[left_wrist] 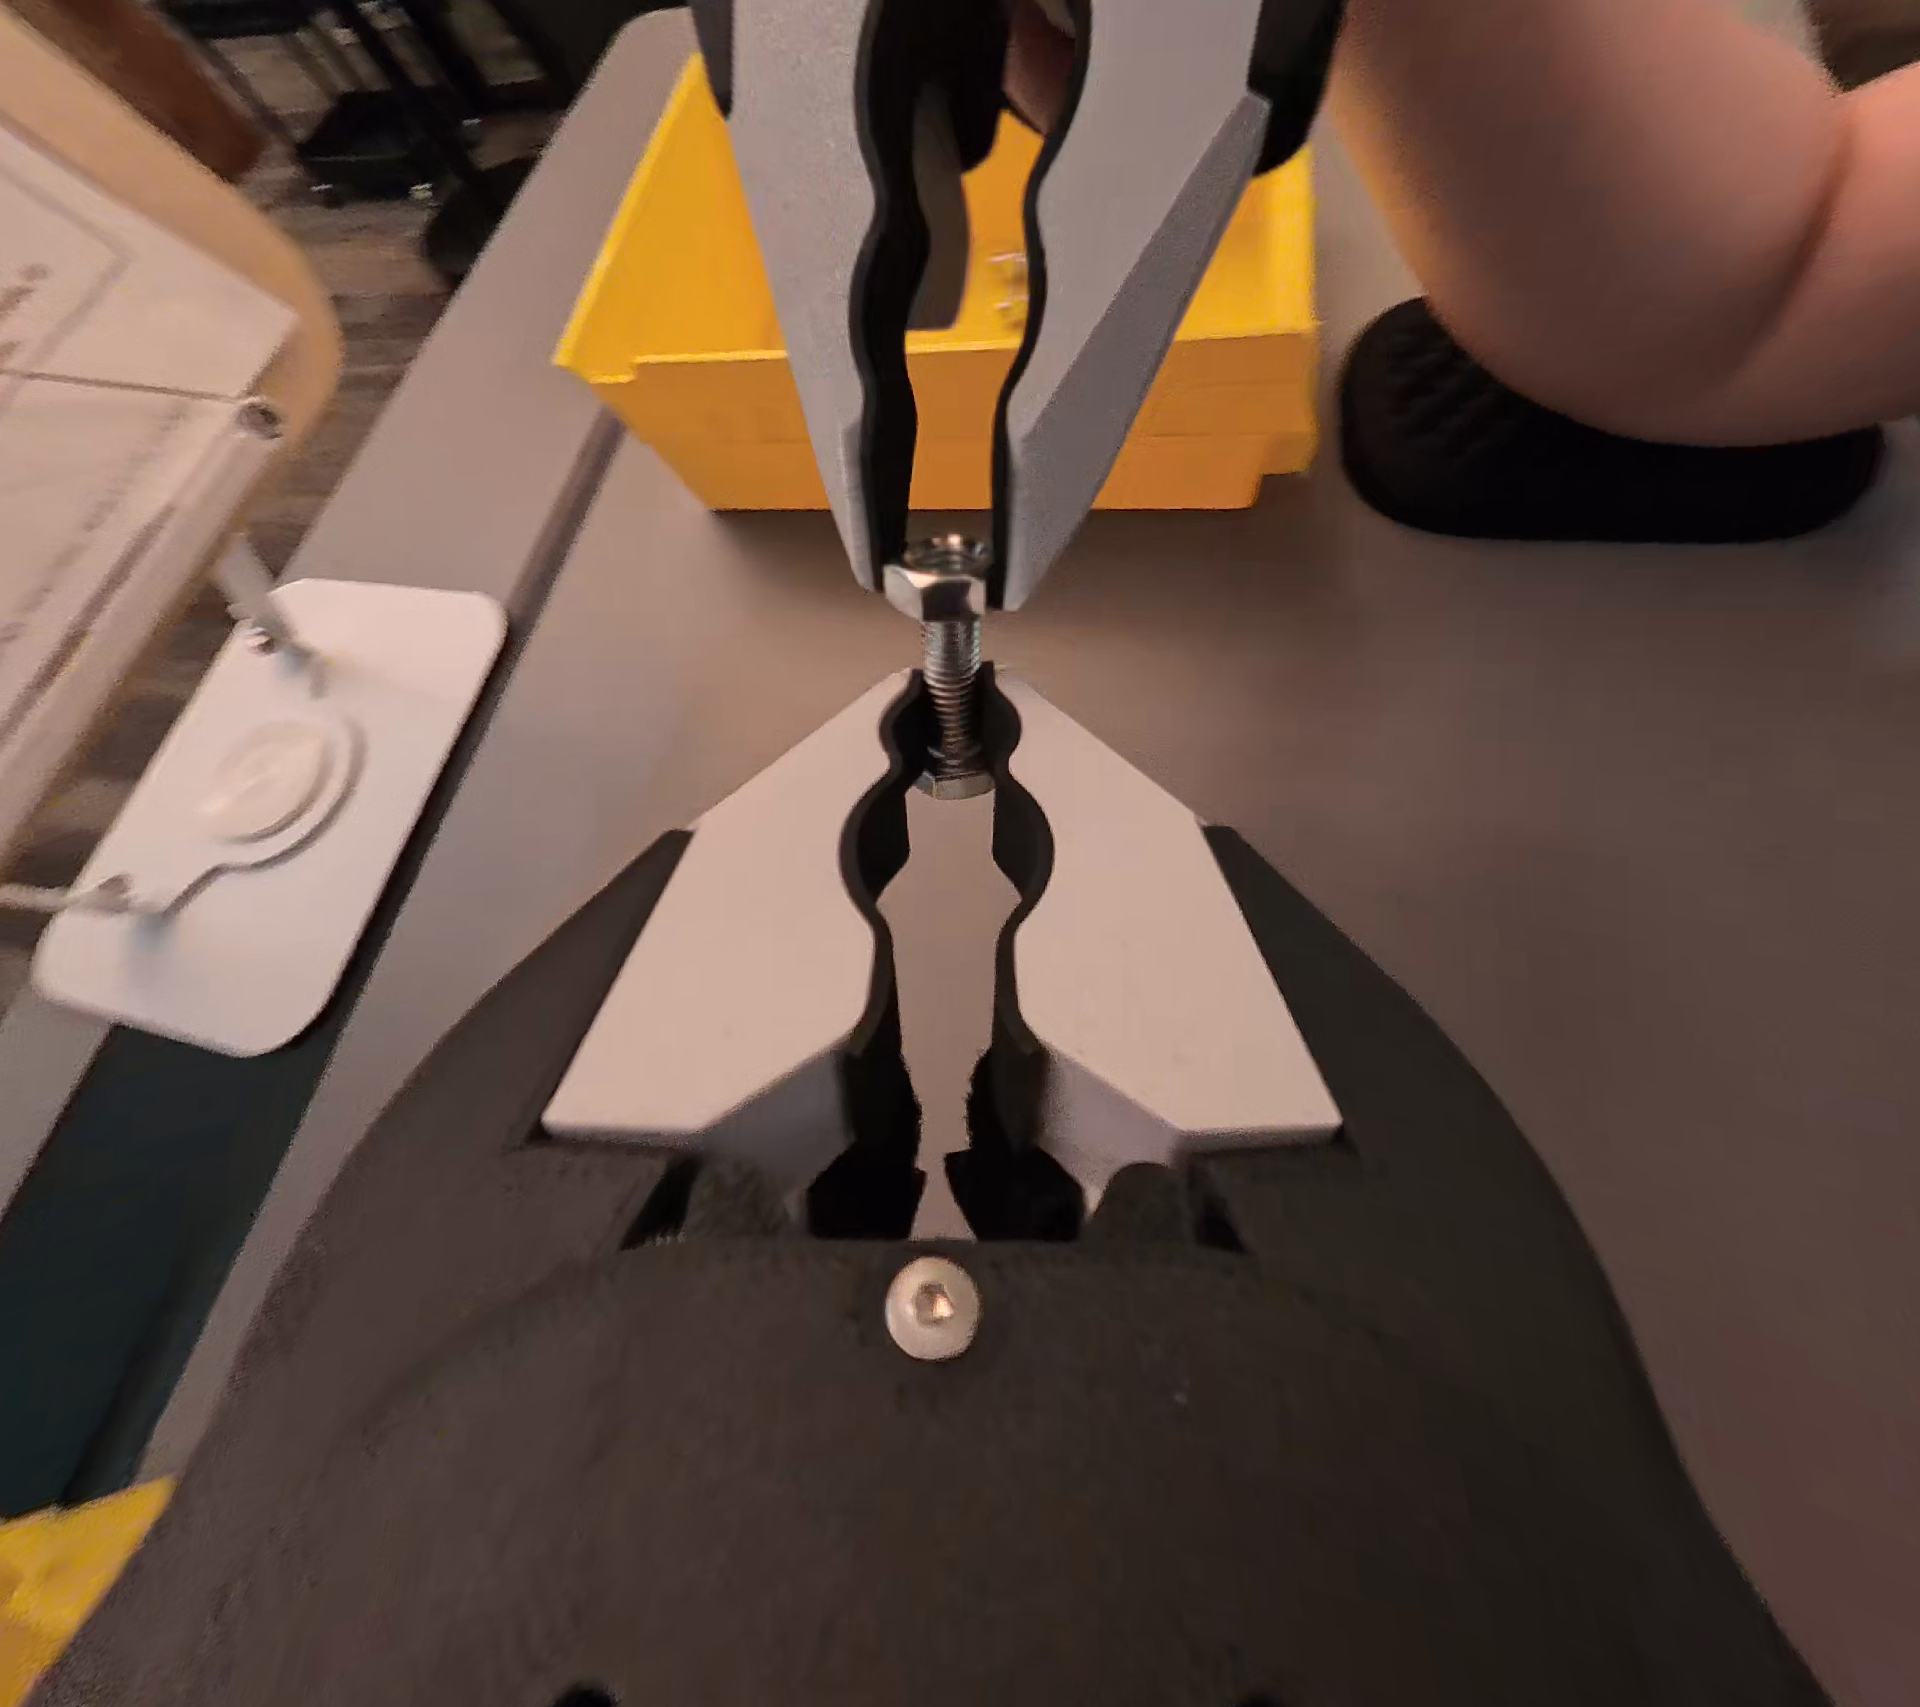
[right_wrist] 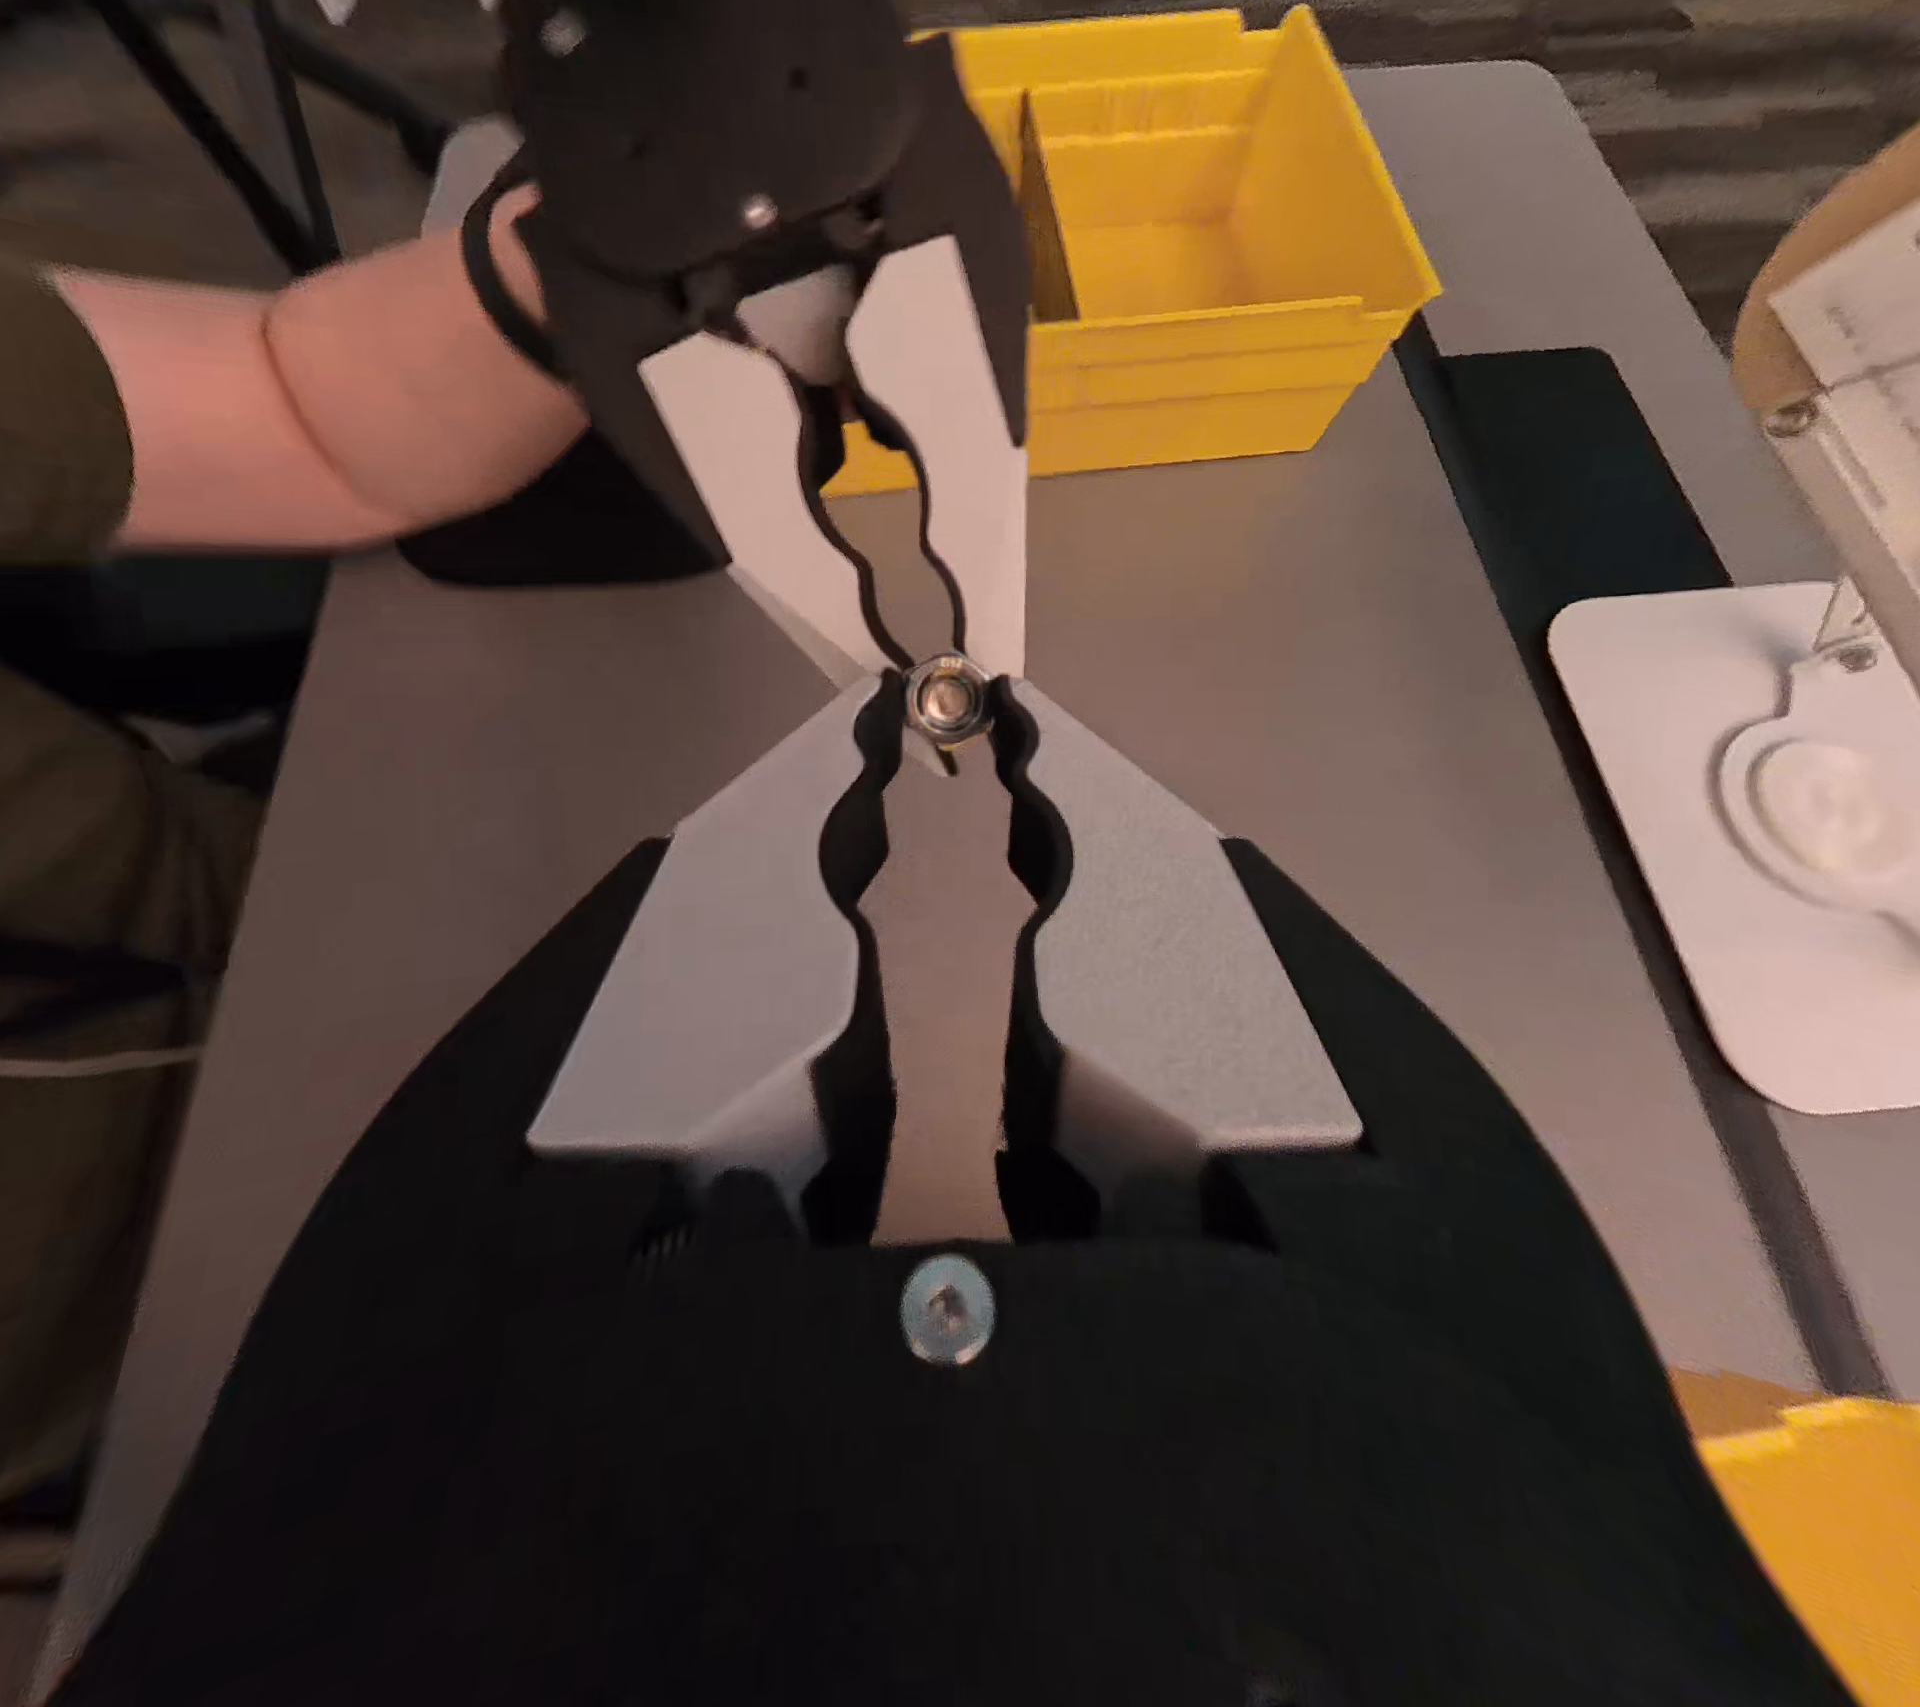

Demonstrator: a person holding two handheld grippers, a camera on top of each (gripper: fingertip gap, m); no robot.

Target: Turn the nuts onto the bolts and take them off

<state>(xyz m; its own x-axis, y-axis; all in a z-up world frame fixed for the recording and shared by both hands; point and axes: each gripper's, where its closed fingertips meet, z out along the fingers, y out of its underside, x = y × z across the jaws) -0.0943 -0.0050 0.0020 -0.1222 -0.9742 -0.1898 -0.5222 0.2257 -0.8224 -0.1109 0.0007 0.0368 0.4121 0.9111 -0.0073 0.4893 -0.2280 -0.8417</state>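
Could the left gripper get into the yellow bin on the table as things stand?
Probably not directly: the left gripper is shut on the bolt, whose nut the right gripper clamps, and that gripper hangs between it and the yellow bin.

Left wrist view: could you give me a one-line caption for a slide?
Left tongs clamp a bolt while right tongs grip its nut above a grey table.
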